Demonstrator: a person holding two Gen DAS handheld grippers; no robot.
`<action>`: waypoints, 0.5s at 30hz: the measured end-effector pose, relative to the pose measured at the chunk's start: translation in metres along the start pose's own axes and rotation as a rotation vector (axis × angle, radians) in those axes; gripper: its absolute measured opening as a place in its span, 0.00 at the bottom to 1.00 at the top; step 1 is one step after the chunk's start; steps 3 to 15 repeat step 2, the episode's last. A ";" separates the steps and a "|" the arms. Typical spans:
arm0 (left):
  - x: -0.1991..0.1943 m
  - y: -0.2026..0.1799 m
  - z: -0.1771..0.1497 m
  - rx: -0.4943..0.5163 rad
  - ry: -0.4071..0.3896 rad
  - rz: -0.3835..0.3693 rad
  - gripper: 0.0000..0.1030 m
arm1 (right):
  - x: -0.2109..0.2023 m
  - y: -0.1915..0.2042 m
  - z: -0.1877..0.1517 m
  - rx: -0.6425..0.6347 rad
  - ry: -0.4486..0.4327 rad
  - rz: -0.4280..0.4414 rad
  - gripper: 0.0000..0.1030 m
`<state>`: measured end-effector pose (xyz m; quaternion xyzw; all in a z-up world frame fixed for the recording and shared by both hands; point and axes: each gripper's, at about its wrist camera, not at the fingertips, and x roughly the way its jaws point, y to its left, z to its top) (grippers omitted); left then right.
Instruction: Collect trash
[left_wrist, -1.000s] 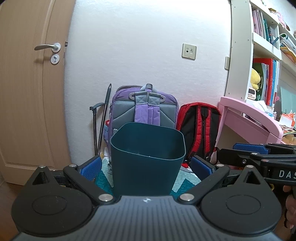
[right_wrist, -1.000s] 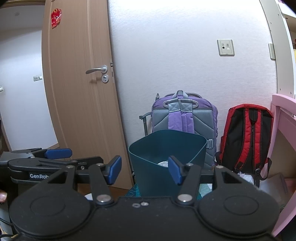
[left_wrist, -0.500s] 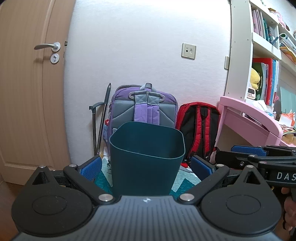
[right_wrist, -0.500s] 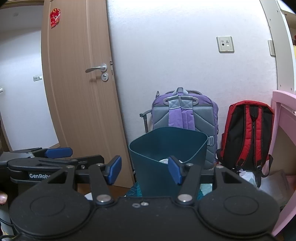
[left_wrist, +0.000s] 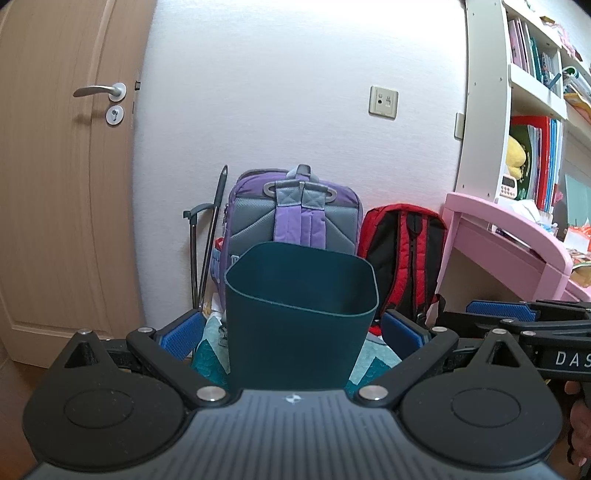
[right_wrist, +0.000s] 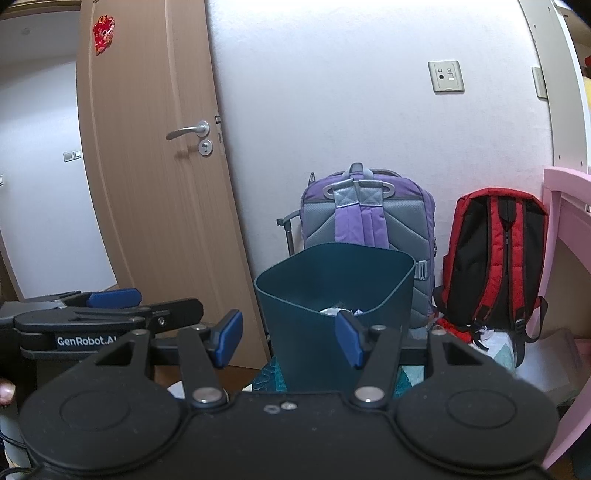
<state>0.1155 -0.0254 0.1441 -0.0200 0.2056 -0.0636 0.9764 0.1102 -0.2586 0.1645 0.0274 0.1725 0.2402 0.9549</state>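
Right wrist view: dark teal bin holds crumpled pale trash.

My left hand-held gripper stands wide open with the dark teal bin between its blue pads, not pressed. Behind the bin, a purple backpack and a red backpack lean against the white wall. My right hand-held gripper reaches in at the right edge.

It was a child's bedroom at home: school backpacks leaned on the wall beyond the fingers, a pink desk and bookshelf to their right.
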 end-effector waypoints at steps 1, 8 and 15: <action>0.001 0.000 -0.002 0.002 0.006 0.000 1.00 | 0.001 -0.001 -0.001 0.001 0.002 -0.001 0.55; 0.004 0.001 -0.004 0.004 0.014 -0.001 1.00 | 0.003 -0.002 -0.002 0.004 0.005 -0.003 0.55; 0.004 0.001 -0.004 0.004 0.014 -0.001 1.00 | 0.003 -0.002 -0.002 0.004 0.005 -0.003 0.55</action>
